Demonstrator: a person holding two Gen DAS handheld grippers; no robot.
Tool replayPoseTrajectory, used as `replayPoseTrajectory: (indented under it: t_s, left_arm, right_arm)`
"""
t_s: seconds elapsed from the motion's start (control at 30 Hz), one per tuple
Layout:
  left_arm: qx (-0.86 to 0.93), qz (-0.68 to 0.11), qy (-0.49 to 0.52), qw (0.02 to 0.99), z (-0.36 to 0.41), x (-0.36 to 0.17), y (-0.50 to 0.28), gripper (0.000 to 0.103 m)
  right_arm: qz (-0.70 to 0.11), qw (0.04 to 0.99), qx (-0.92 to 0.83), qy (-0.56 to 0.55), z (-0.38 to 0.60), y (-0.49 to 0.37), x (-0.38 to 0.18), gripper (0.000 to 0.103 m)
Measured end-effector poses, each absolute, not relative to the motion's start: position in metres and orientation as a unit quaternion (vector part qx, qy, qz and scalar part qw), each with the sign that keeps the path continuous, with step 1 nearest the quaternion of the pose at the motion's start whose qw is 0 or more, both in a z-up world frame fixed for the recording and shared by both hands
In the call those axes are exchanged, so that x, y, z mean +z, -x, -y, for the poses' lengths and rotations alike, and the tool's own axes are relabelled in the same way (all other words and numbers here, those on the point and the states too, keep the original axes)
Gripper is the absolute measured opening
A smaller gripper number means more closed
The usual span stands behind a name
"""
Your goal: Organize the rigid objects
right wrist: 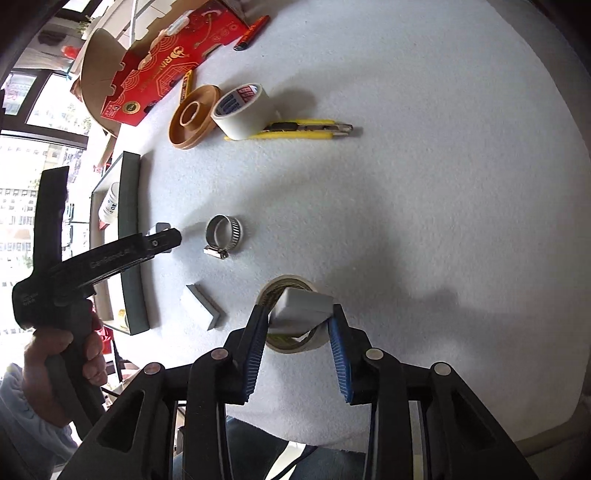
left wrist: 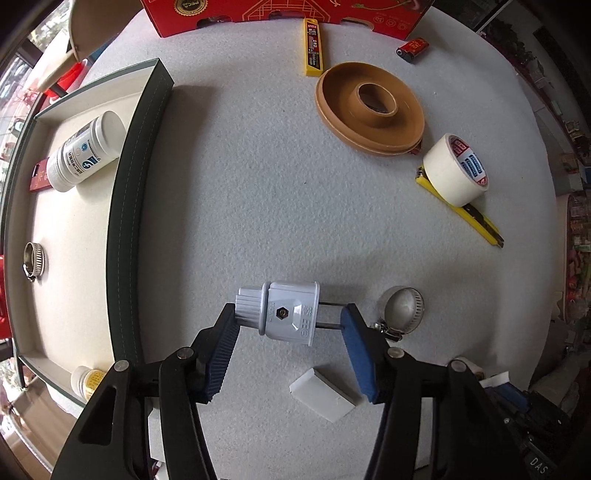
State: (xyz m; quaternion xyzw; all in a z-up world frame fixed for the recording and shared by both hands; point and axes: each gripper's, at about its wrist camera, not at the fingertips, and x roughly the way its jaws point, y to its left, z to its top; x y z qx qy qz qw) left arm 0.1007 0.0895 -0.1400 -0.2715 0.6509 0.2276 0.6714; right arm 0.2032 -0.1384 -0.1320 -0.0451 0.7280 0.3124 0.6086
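Left wrist view: we see the left tongs [left wrist: 290, 325] pinching the white plug [left wrist: 284, 317] end to end just above the table [left wrist: 258, 184], right of the tray [left wrist: 129, 206]; light, rigid, slick plastic, its prongs a poor hold.

Grey felt-covered table [left wrist: 258, 192], red printed carton [left wrist: 280, 14] at its upper edge, bright windows [right wrist: 22, 177] at left.

Both wrist views downward, close, sharing table [left wrist: 258, 184]
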Motion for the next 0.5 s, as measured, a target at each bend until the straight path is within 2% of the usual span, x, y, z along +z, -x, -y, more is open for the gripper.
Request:
replayPoseTrajectory:
  t_s: [0.2, 0.23, 0.5]
  left_arm:
    - [0.223, -0.65, 0.274, 0.673, -0.073, -0.134, -0.089, 0.06]
    - [0.222, -0.65, 0.272, 0.673, -0.071, -0.133, -0.089, 0.06]
    - [0.208, -0.636, 0.278, 0.689, -0.059, -0.11, -0.076, 0.06]
  right_arm:
    - [-0.713, 0.623, 0.315, 0.068, 0.14, -0.206, -0.129, 0.034]
    - [-0.714, 0.621, 0.318, 0.063, 0.141, -0.206, -0.127, 0.03]
    - [-0.712, 0.63, 0.31, -0.018, 0.175, -0.223, -0.104, 0.03]
